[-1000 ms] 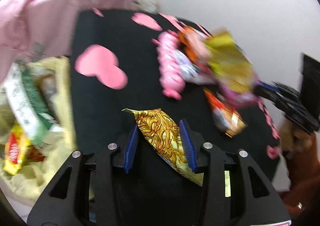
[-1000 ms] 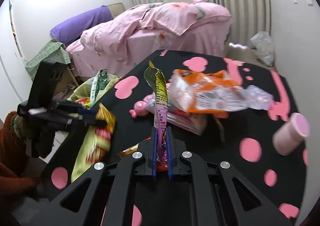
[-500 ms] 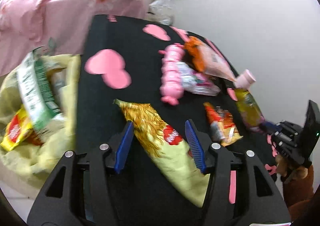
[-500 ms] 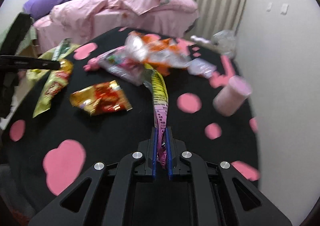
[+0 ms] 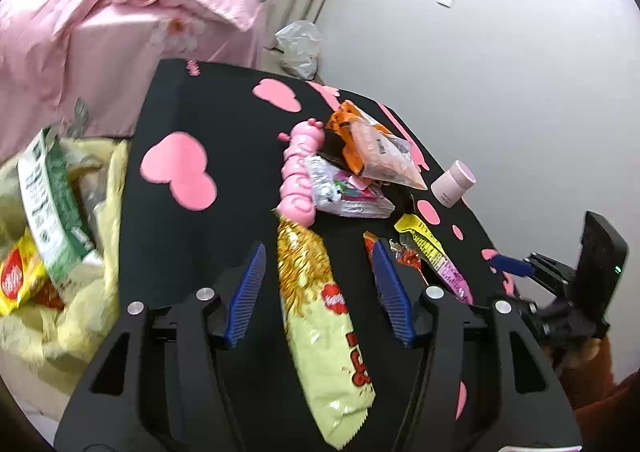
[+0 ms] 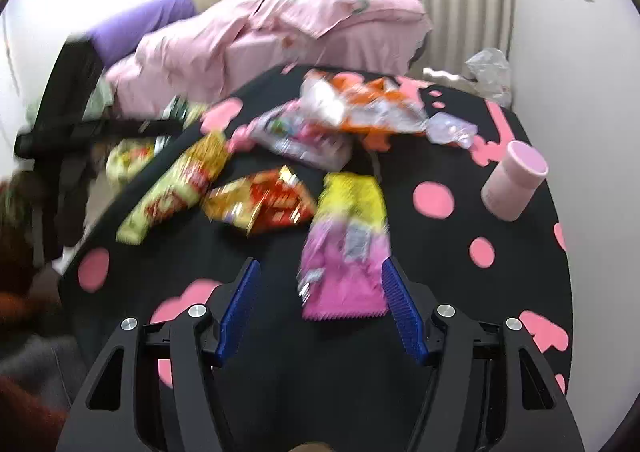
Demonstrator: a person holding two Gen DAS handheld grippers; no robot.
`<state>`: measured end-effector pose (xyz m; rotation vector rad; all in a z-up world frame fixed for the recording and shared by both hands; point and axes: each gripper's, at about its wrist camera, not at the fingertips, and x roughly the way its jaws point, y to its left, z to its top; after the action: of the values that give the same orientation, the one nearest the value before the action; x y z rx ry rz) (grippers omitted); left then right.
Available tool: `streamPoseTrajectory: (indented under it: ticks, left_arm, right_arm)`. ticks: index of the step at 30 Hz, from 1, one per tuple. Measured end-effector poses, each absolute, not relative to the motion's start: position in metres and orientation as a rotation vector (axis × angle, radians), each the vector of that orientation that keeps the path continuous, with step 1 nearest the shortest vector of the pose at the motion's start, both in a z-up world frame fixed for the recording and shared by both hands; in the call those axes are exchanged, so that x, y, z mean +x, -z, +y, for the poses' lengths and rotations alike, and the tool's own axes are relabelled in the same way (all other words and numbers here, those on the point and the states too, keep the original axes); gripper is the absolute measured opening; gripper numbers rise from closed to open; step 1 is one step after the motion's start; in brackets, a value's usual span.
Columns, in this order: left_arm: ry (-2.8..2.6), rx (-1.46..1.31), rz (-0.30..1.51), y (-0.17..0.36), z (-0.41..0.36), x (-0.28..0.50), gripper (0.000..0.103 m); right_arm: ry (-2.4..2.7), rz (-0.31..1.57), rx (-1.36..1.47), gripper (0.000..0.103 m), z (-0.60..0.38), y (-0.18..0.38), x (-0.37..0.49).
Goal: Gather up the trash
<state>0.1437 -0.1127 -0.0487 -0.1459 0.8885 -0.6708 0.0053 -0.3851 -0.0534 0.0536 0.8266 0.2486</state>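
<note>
My left gripper [image 5: 320, 292] is open, its jaws on either side of a long gold and pale green snack bag [image 5: 320, 316] that lies on the black table with pink spots [image 5: 208, 244]. My right gripper [image 6: 320, 308] is open, with a yellow and pink wrapper [image 6: 352, 244] lying flat on the table between its jaws. That wrapper also shows in the left wrist view [image 5: 436, 256]. A red and gold wrapper [image 6: 260, 199], an orange bag [image 6: 368, 107] and a clear packet [image 6: 300, 135] lie further back.
A yellow trash bag [image 5: 60, 244] holding a green packet and other wrappers hangs off the table's left edge. A pink cup [image 6: 514, 179] stands at the right. A pink caterpillar toy [image 5: 300, 171] lies mid-table. A pink bed [image 6: 260, 35] is behind.
My right gripper opened and the yellow and pink wrapper it held now lies flat on the table. My left gripper opened wider around the gold snack bag.
</note>
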Motion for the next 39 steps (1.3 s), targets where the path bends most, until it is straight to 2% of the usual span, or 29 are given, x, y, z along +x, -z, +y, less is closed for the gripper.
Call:
streamPoseTrajectory:
  ticks: [7,9,13,19,27,29,37,39]
  left_arm:
    - [0.642,-0.174,0.908,0.053,-0.098,0.135,0.053]
    - [0.635,-0.171,0.911,0.055,-0.097,0.135,0.053]
    - [0.627,-0.169,0.920,0.058,-0.096,0.134,0.053]
    - [0.649,-0.143,0.999,0.069,-0.104,0.134,0.054]
    - [0.634,-0.061,1.042,0.077,-0.129,0.131,0.053]
    - [0.602,-0.032,1.066,0.081,-0.135,0.135,0.045]
    - [0.583,-0.065,1.122,0.081,-0.149,0.183,0.045]
    - [0.600,-0.054,1.134,0.081,-0.155,0.191,0.040]
  right_arm:
    - [-0.234,0.919,0.042,0.059,-0.394,0.075,0.059]
    - [-0.239,0.944,0.024,0.054,-0.391,0.083,0.068]
    - [-0.254,0.972,0.024,0.050,-0.387,0.093,0.075]
    - [-0.234,0.875,0.061,0.032,-0.392,0.071,0.055]
    - [-0.190,0.770,0.088,0.031,-0.401,0.042,0.032]
    - [-0.190,0.767,0.081,0.031,-0.399,0.041,0.031]
    - [-0.216,0.758,0.045,0.031,-0.385,0.036,0.027]
    - [-0.217,0.759,0.042,0.031,-0.383,0.035,0.026]
